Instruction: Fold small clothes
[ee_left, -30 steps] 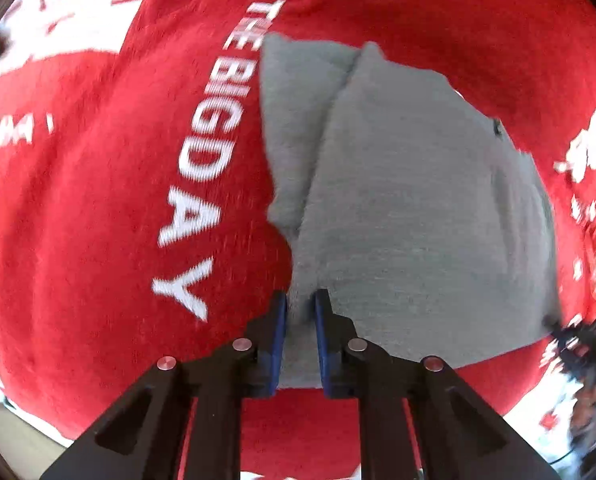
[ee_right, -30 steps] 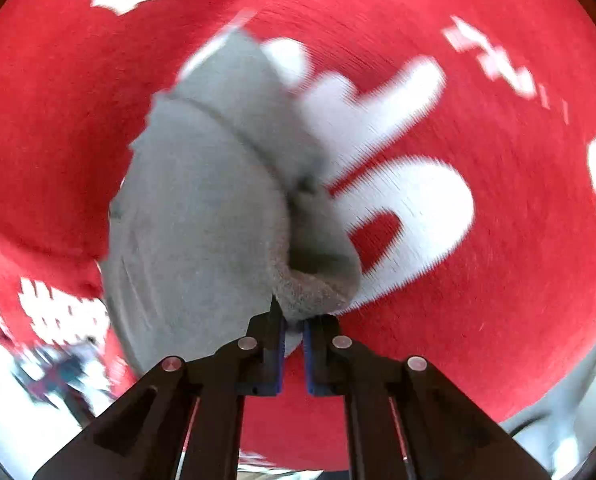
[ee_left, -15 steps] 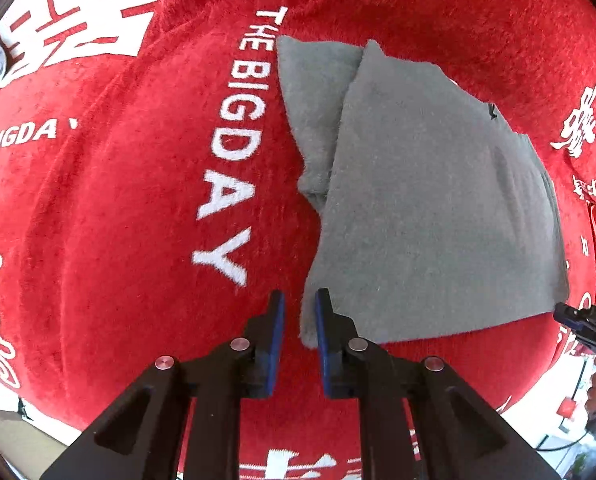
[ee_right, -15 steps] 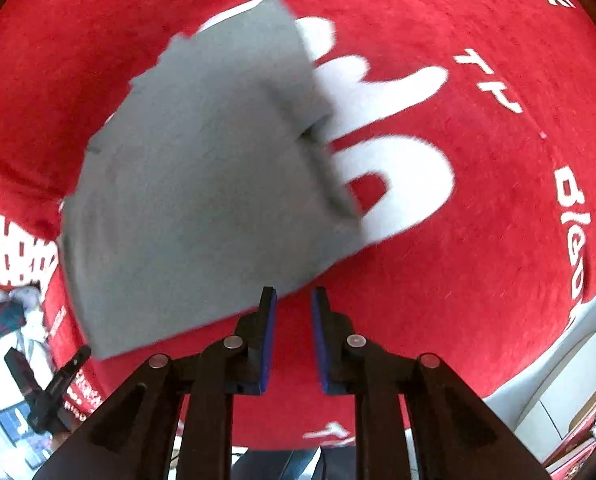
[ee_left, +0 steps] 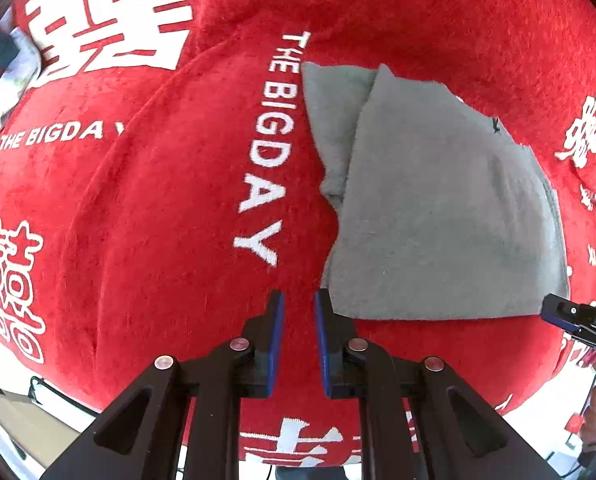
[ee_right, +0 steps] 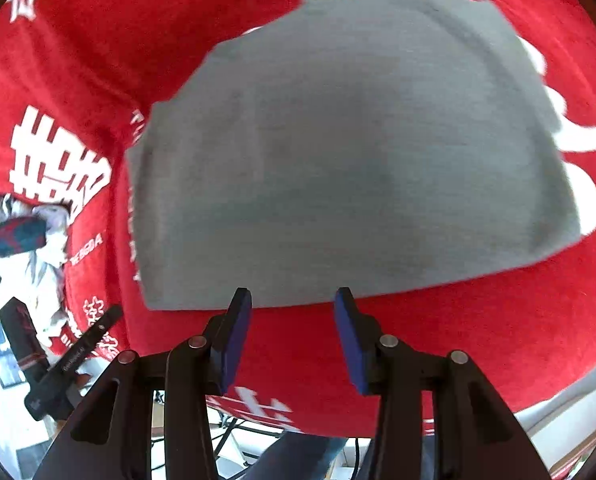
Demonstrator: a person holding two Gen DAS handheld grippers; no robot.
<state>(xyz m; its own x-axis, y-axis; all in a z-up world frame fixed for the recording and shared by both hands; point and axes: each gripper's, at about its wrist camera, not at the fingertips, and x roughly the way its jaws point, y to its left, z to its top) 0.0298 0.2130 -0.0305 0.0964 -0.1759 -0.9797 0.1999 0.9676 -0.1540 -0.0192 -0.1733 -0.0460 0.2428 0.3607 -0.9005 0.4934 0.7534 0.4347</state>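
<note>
Red "THE BIGDAY" blanket (ee_left: 146, 208) under grey garment (ee_left: 438, 220)

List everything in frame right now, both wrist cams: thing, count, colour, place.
grey garment: 1, grey, folded, lying flat on the red cloth; a narrower layer sticks out at its far left edge in the left wrist view.
red cloth: 1, red with white lettering ("THE BIGDAY") and white characters, covers the whole work surface under the garment.
pile of clothes: 1 heap, white, red and dark blue, at the cloth's edge, far left in the right wrist view; pieces cannot be counted.
left gripper: 1, black with blue pads, narrow gap, nothing between the pads, just off the garment's near left corner.
right gripper: 1, black with blue pads, jaws have just been opening, nothing between them, at the garment's near edge.
</note>
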